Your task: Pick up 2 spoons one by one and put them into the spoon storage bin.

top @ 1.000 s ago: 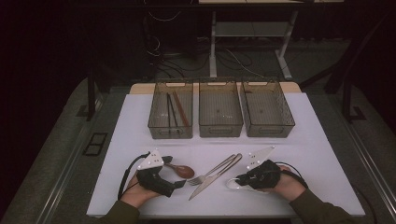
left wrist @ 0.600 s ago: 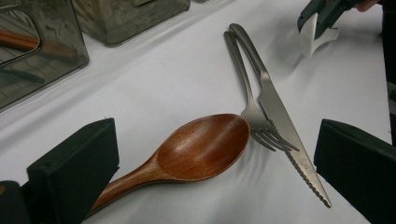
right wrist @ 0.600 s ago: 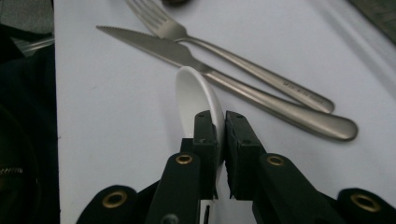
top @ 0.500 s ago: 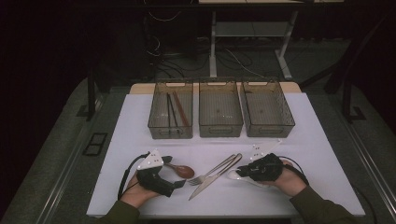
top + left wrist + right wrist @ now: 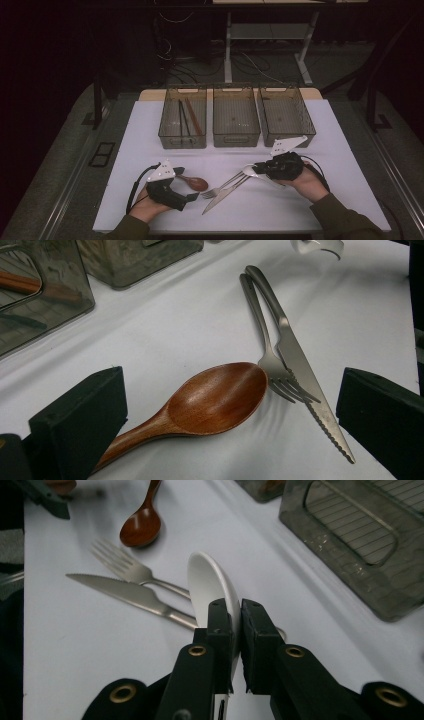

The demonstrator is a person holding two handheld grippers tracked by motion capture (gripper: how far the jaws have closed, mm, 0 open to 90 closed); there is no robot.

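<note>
My right gripper (image 5: 236,612) is shut on a white spoon (image 5: 210,580), held on edge a little above the table; the high view has that gripper (image 5: 260,172) right of centre with the white spoon (image 5: 250,172) sticking out to the left. A steel fork (image 5: 120,562) and a serrated knife (image 5: 125,594) lie side by side on the white table (image 5: 320,140). My left gripper (image 5: 227,430) is open, its jaws wide apart on either side of a wooden spoon (image 5: 215,397) that lies flat. The high view places the left gripper (image 5: 186,185) at front left.
Three clear grey bins stand in a row at the back: the left bin (image 5: 182,142) holds brown and dark sticks, while the middle bin (image 5: 236,140) and the right bin (image 5: 287,136) look empty. The table's front edge runs just past my hands.
My right gripper has risen and moved away from the front edge towards the bins, carrying the white spoon. The left gripper and the cutlery have stayed put.
</note>
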